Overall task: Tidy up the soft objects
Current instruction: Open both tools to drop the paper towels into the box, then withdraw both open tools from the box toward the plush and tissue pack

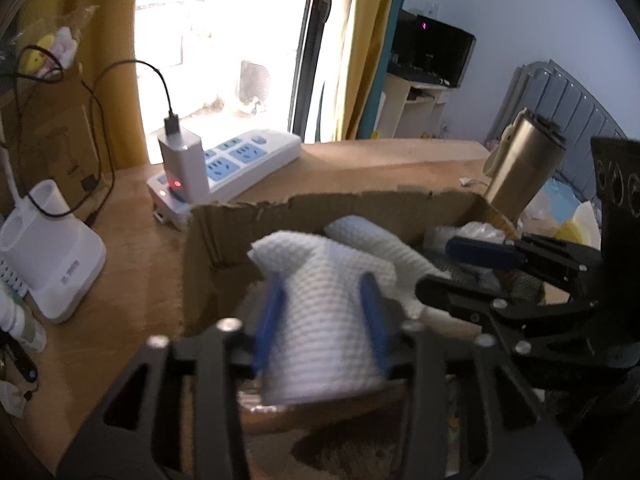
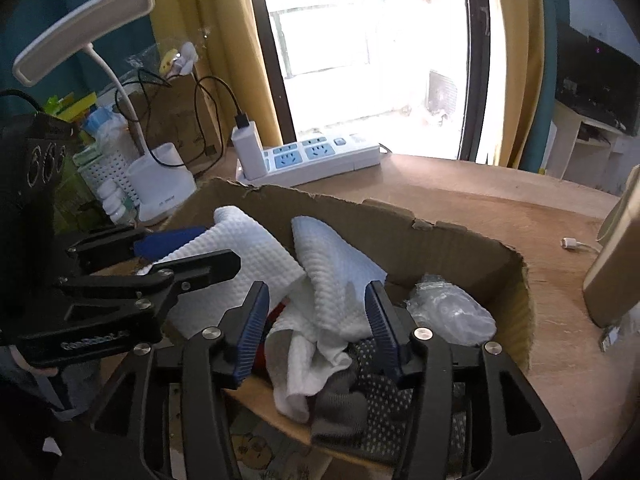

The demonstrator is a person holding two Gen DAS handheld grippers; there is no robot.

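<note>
A torn cardboard box (image 1: 224,232) (image 2: 452,236) stands on the wooden table. My left gripper (image 1: 326,304) (image 2: 188,248) is shut on a roll of white textured towel (image 1: 324,320) (image 2: 236,252) and holds it over the box's left side. My right gripper (image 2: 316,320) (image 1: 460,268) is open over the box, its blue pads on either side of a loose white towel sheet (image 2: 336,280) without pressing it. Under it lie grey dotted cloths (image 2: 380,392) and a crumpled clear plastic bag (image 2: 452,312).
A white power strip (image 1: 240,160) (image 2: 316,160) with a charger lies behind the box. A white lamp base (image 1: 52,256) (image 2: 160,184) and small bottles stand at the left. A metal flask (image 1: 520,160) stands right of the box.
</note>
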